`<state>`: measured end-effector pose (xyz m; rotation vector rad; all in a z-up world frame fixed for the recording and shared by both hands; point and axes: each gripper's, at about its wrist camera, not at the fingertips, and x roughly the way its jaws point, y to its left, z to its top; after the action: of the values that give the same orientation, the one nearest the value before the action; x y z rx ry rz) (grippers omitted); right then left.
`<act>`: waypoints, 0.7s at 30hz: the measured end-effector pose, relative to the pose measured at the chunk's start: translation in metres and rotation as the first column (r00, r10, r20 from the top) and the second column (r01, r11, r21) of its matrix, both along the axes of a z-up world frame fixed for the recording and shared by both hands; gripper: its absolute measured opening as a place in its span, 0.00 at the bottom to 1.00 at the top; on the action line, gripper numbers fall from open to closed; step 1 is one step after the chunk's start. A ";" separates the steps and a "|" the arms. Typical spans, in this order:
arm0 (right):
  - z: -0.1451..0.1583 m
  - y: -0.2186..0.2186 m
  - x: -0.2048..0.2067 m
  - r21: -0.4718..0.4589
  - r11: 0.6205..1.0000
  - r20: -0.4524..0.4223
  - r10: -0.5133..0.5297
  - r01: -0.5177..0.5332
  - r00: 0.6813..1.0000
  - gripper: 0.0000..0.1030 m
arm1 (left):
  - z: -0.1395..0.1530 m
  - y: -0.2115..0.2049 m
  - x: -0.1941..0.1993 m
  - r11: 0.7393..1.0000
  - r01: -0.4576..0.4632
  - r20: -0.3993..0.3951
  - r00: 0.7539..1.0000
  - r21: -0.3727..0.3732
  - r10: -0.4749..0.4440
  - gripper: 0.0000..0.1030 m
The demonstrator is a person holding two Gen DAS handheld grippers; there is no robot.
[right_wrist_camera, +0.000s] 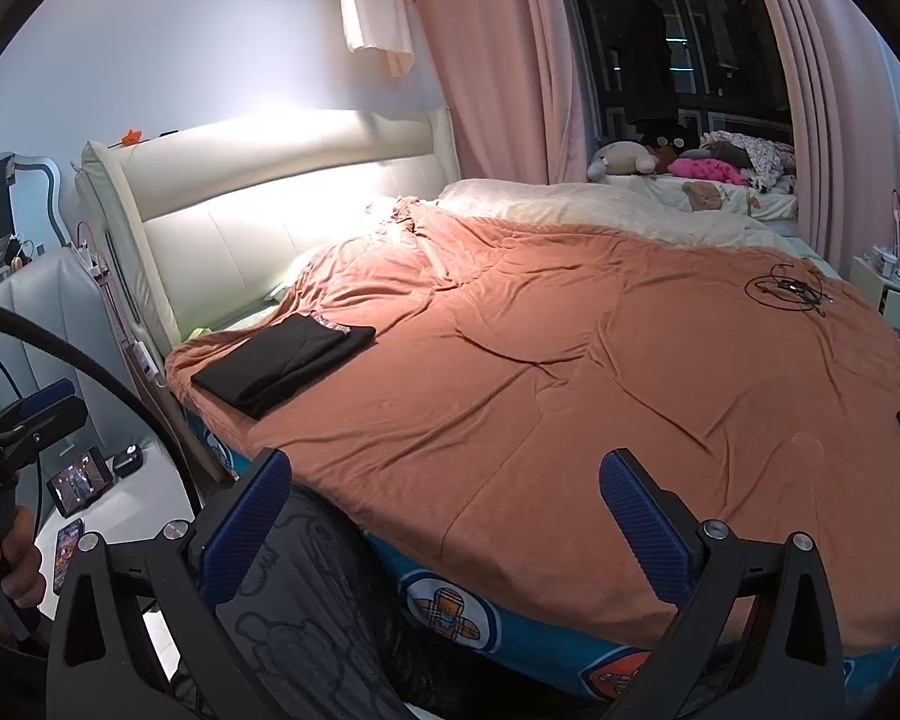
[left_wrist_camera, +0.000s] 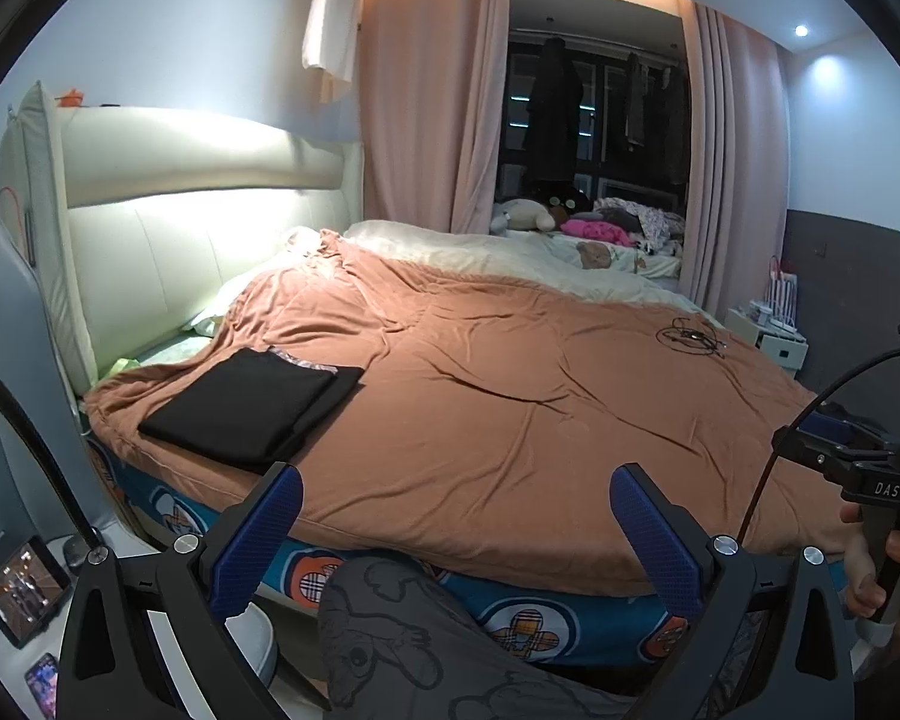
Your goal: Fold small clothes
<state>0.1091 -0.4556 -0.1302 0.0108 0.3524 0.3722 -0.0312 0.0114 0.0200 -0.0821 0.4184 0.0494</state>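
On the orange blanket [left_wrist_camera: 510, 390], near the corner by the headboard [left_wrist_camera: 198, 240], saw the black cloth [left_wrist_camera: 252, 402]. Lay flat there, already folded into a neat shape by the look of it, with a shiny strip along its far edge.

Held the left tool [left_wrist_camera: 456, 486] wide open, with nothing in it. Held the right tool [right_wrist_camera: 444, 468] wide open and bare too. Kept both low at the near side of the bed, well apart from the cloth.

Looked soft, thin and light. Would likely flop and slide open if picked up by one layer. Best to pinch a near corner through all the layers, or to take two corners with both tools. Could drag the blanket up along with it, so only a small pinch.

Found nothing on the blanket between the tools and the cloth. Saw a knee in grey printed trousers [left_wrist_camera: 402, 630] just below the tools. Spotted a tangle of wires [left_wrist_camera: 690, 339] far off on the other side of the bed, and soft toys [left_wrist_camera: 528, 216] by the window. Noticed something dark at the right edge of the right view, but could not tell what.
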 end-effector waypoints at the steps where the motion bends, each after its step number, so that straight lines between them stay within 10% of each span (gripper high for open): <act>1: 0.000 0.000 0.000 0.000 1.000 0.000 0.000 0.000 1.000 1.00 | 0.000 0.000 0.000 1.000 0.001 0.001 1.000 0.000 -0.001 1.00; 21: 0.002 -0.006 -0.002 -0.004 1.000 0.006 -0.002 0.002 1.000 1.00 | 0.005 -0.005 -0.003 1.000 0.007 0.010 1.000 0.005 -0.007 1.00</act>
<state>0.1070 -0.4612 -0.1286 0.0060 0.3472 0.3693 -0.0339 0.0063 0.0254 -0.0761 0.4090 0.0436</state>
